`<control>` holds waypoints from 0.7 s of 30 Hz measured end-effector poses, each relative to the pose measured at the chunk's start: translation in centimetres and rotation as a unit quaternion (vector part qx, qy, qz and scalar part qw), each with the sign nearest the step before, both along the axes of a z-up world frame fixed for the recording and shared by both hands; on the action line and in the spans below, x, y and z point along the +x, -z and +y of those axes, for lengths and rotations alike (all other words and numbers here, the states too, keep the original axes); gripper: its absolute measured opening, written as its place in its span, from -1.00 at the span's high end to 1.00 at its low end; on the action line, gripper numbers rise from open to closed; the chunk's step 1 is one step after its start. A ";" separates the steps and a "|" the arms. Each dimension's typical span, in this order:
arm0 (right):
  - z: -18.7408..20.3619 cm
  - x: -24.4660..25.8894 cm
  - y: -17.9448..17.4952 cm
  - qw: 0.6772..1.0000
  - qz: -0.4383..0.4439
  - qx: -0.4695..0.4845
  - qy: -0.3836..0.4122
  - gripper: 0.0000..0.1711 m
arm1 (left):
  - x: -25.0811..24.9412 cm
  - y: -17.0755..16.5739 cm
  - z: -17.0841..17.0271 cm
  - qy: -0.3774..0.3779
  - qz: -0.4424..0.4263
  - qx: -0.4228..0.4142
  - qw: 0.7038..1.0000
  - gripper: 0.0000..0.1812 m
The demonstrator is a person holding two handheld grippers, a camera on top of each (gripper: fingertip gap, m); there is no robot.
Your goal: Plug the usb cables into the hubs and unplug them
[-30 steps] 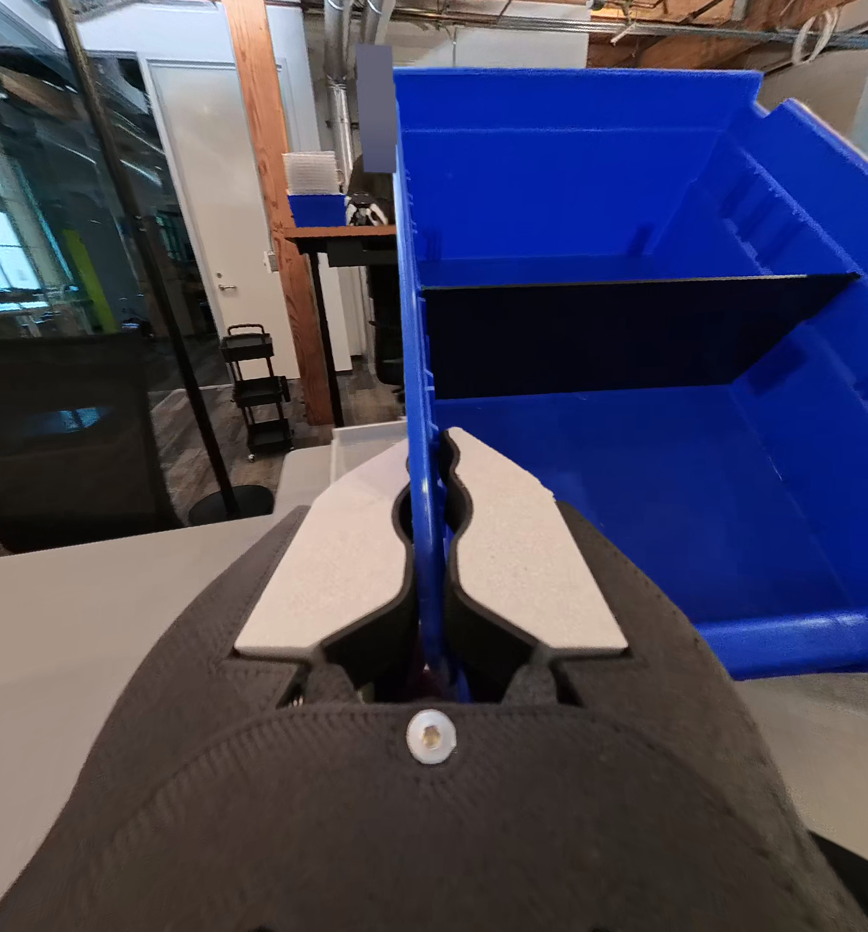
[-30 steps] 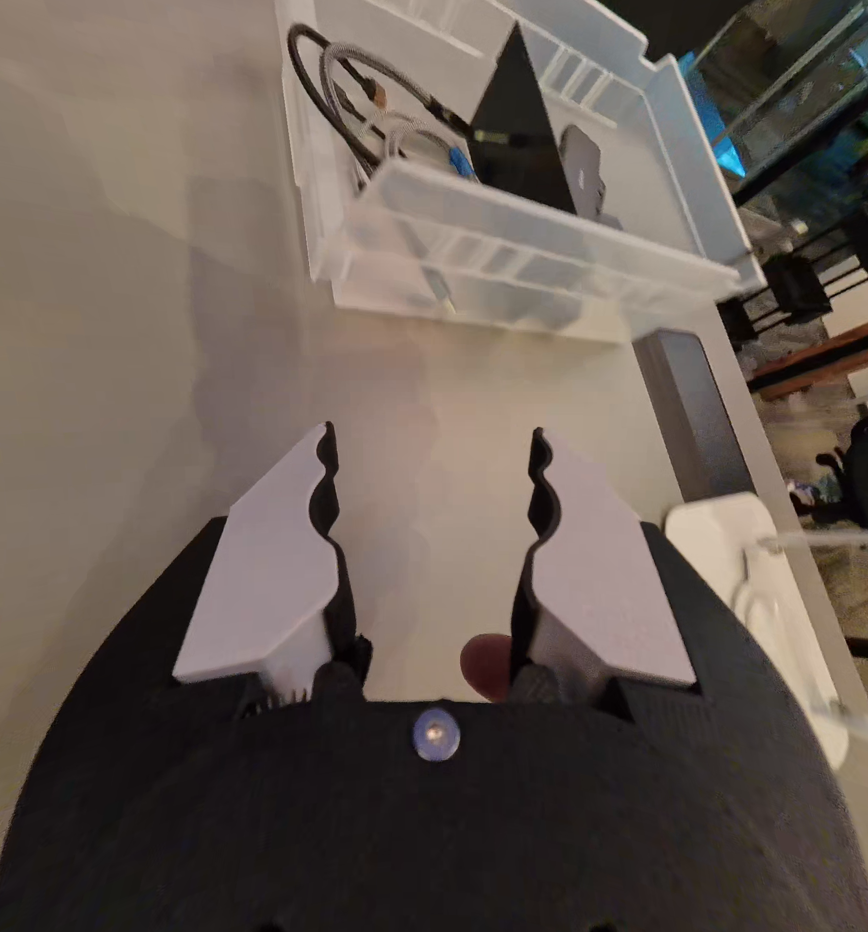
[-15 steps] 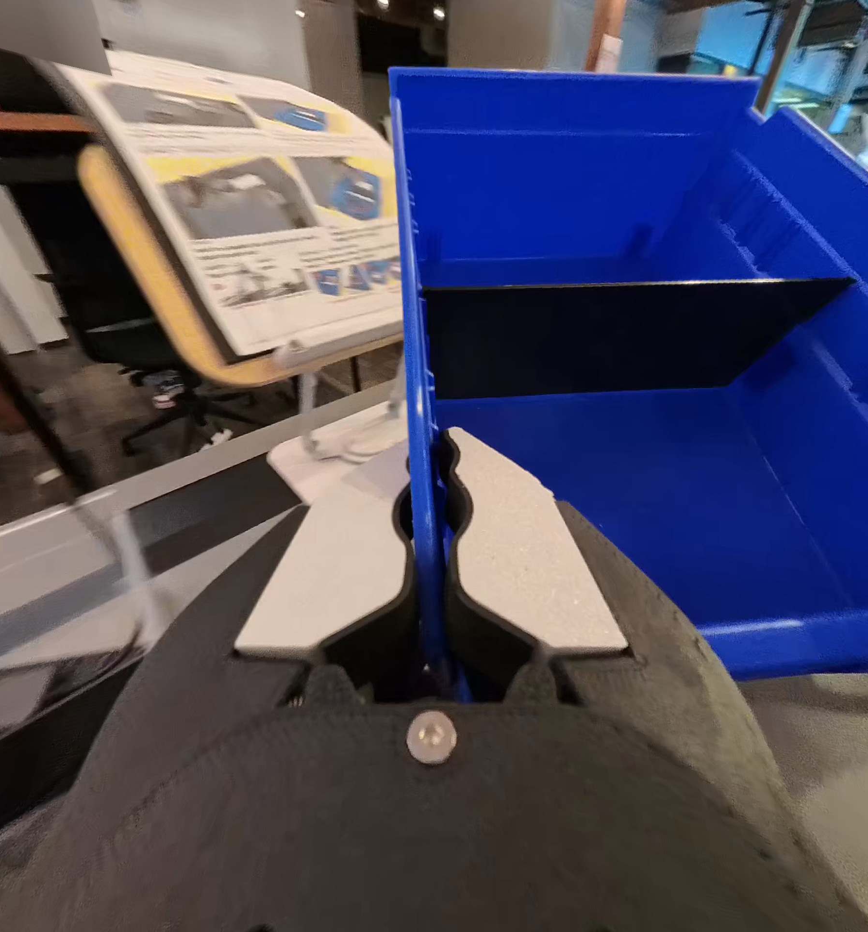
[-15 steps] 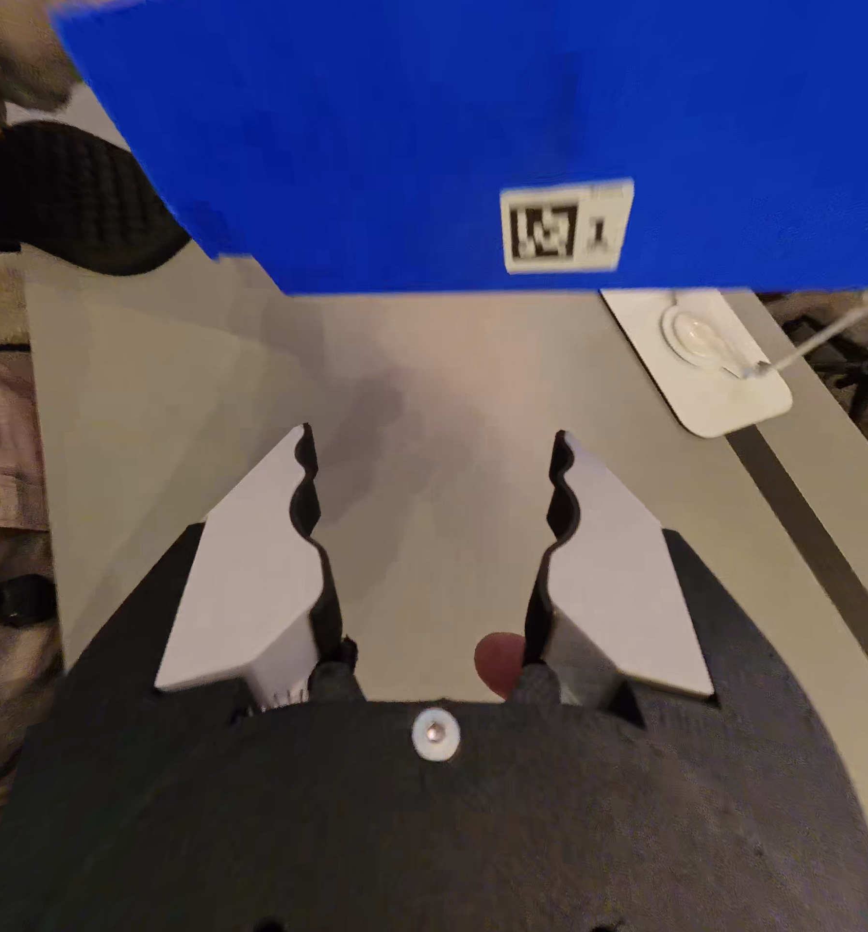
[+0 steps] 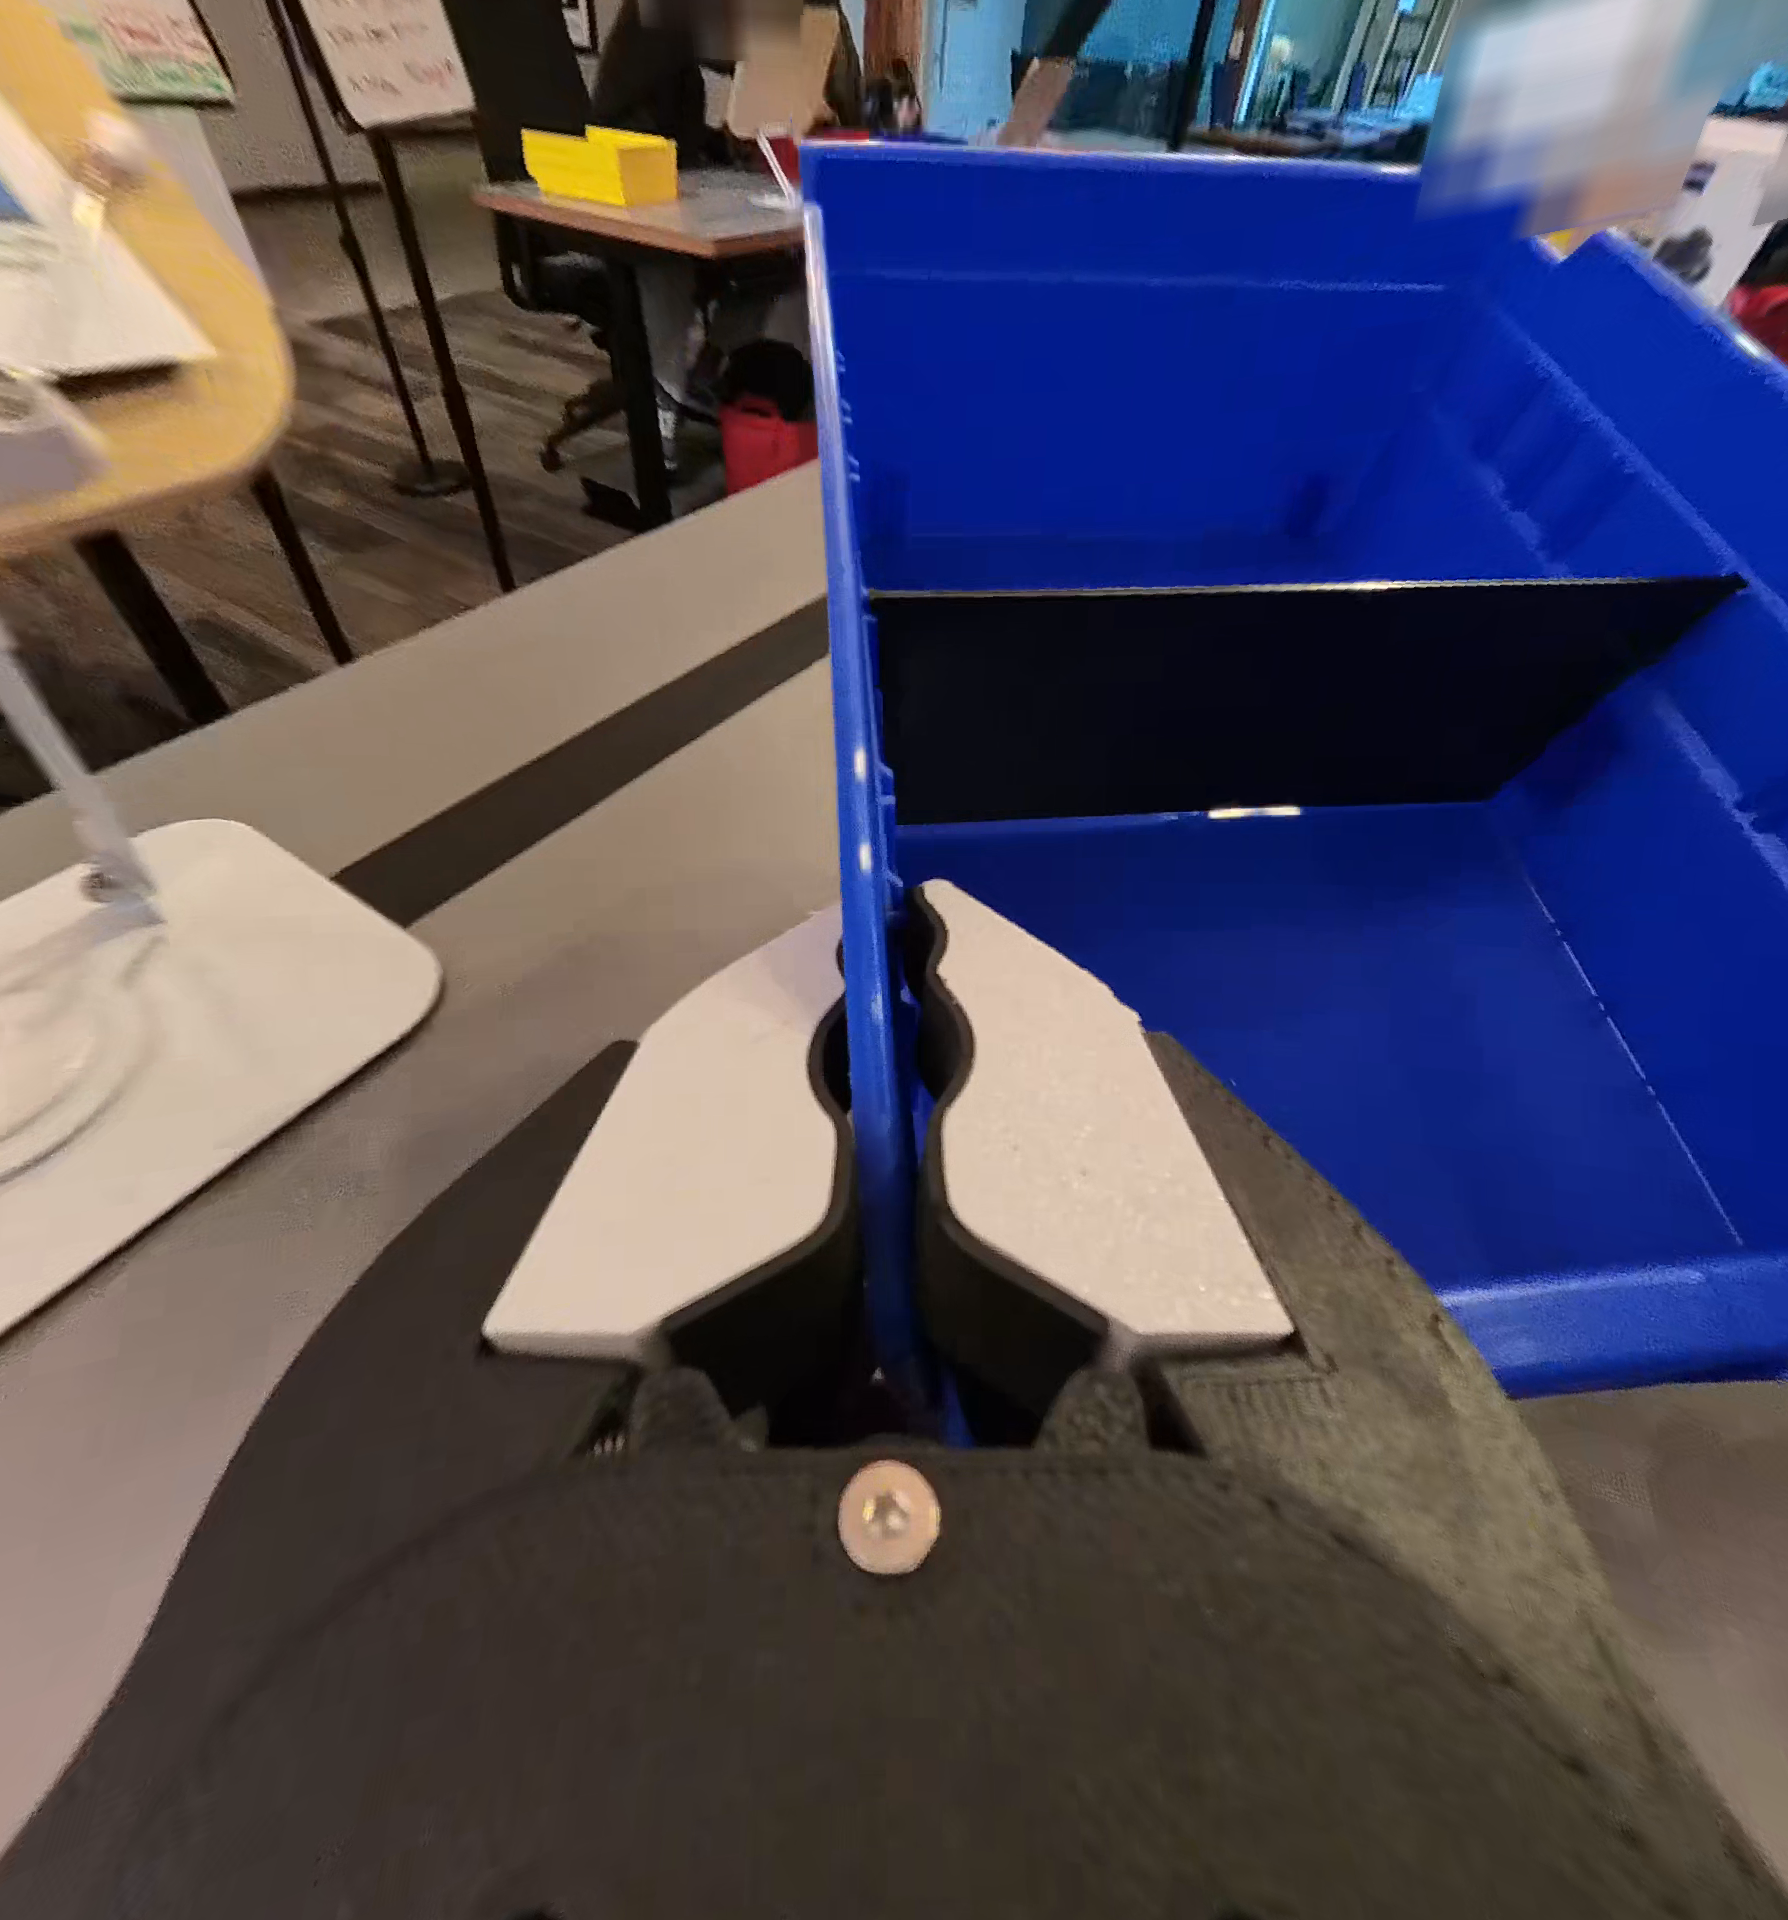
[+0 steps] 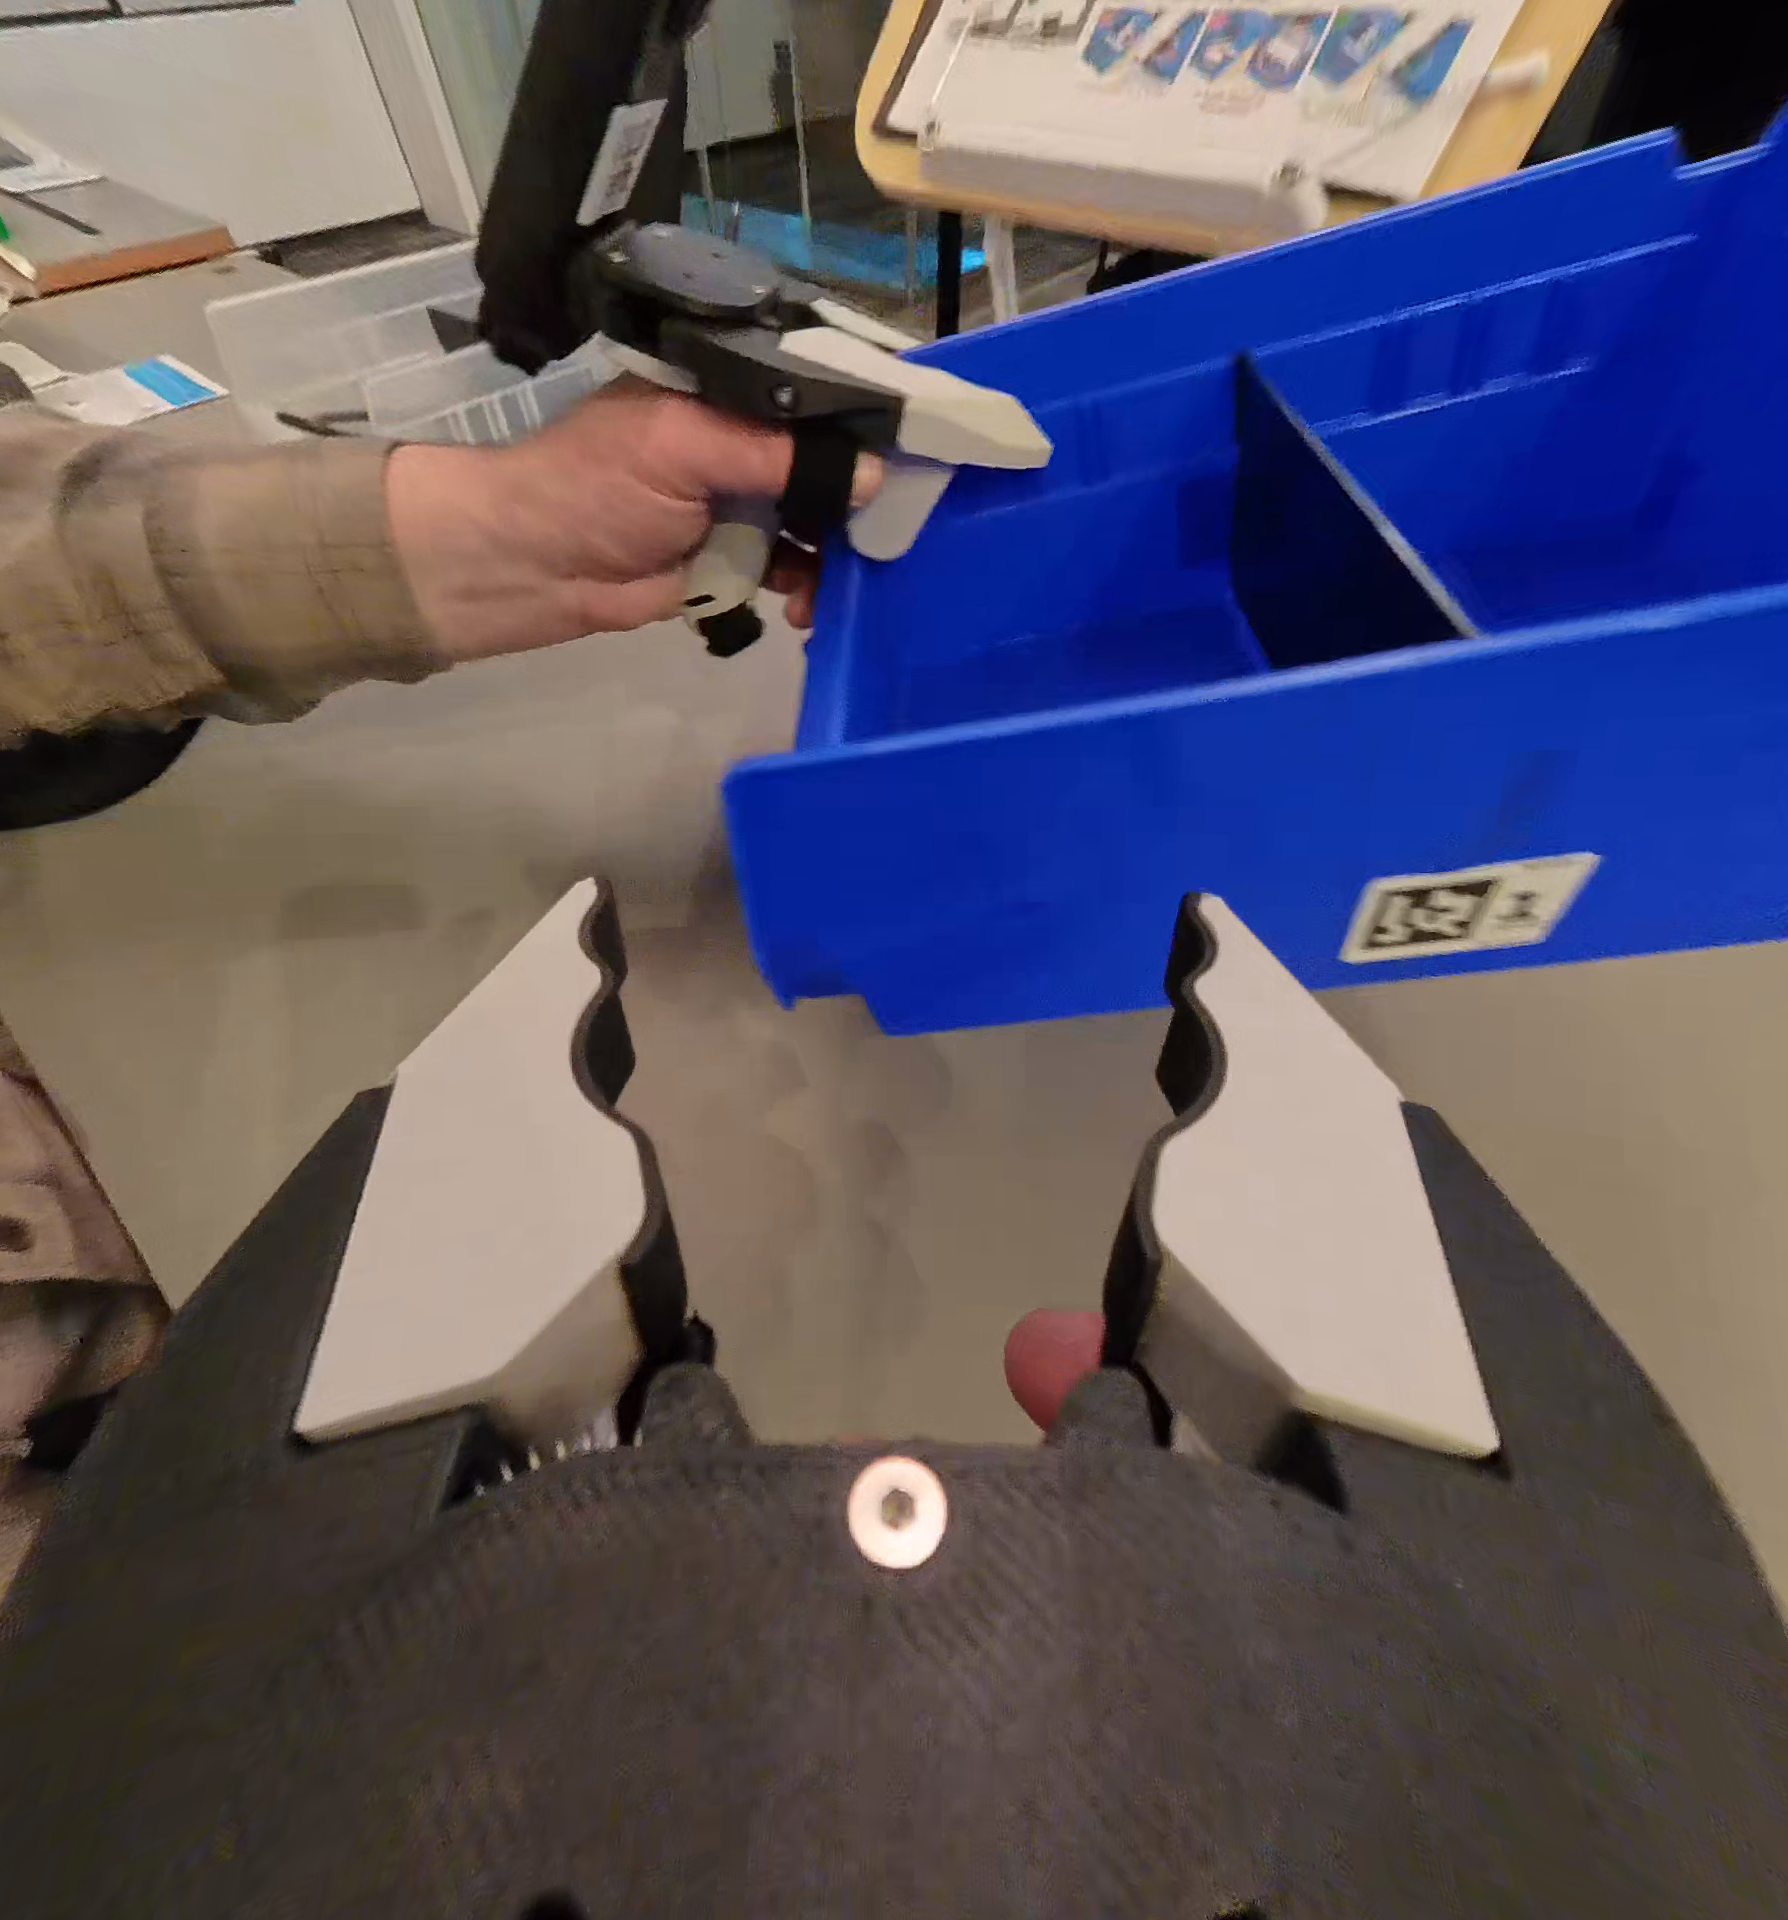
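Note:
My left gripper point(image 5: 882, 935) is shut on the left side wall of a blue bin point(image 5: 1337, 1039) with a black divider point(image 5: 1233, 696); both compartments look empty. In the right wrist view the bin point(image 6: 1129, 831) sits low over the grey table, with the left gripper point(image 6: 931, 468) clamped on its near-left wall, held by a hand. My right gripper point(image 6: 895, 935) is open and empty, just in front of the bin's labelled side. No cables or hubs are clearly visible; a clear bin point(image 6: 381, 353) stands far back left.
A white stand base point(image 5: 142, 1039) with a tilted document board point(image 5: 59, 260) sits left of the bin. A dark strip point(image 5: 578, 769) runs across the grey table point(image 6: 350, 883). A person's sleeve point(image 6: 121, 582) crosses the left side. The left gripper's tips are roughly 20 centimeters from the right gripper's.
The left gripper has swung the blue bin round and down toward the table. The right gripper has turned from the clear bin to face the blue bin, still open.

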State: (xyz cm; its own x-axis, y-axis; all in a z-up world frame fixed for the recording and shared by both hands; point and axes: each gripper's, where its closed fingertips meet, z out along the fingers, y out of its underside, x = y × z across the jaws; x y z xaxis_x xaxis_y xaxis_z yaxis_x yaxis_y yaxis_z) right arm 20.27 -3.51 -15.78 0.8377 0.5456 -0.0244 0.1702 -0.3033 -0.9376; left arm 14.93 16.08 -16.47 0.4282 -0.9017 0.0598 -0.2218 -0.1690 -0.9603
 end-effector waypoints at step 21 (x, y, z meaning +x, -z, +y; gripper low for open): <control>2.7 9.6 6.7 0.985 -0.036 -0.079 0.147 0.08 | 7.7 6.4 -1.1 -0.056 0.072 -0.041 0.995 0.87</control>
State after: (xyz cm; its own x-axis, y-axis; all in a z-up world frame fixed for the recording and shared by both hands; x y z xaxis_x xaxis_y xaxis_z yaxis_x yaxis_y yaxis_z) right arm 29.86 -0.83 -22.47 0.9619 0.2725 -0.0242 0.1174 -0.4912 -0.8631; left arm 22.62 15.01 -22.91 0.5358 -0.8420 0.0626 -0.3314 -0.2779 -0.9016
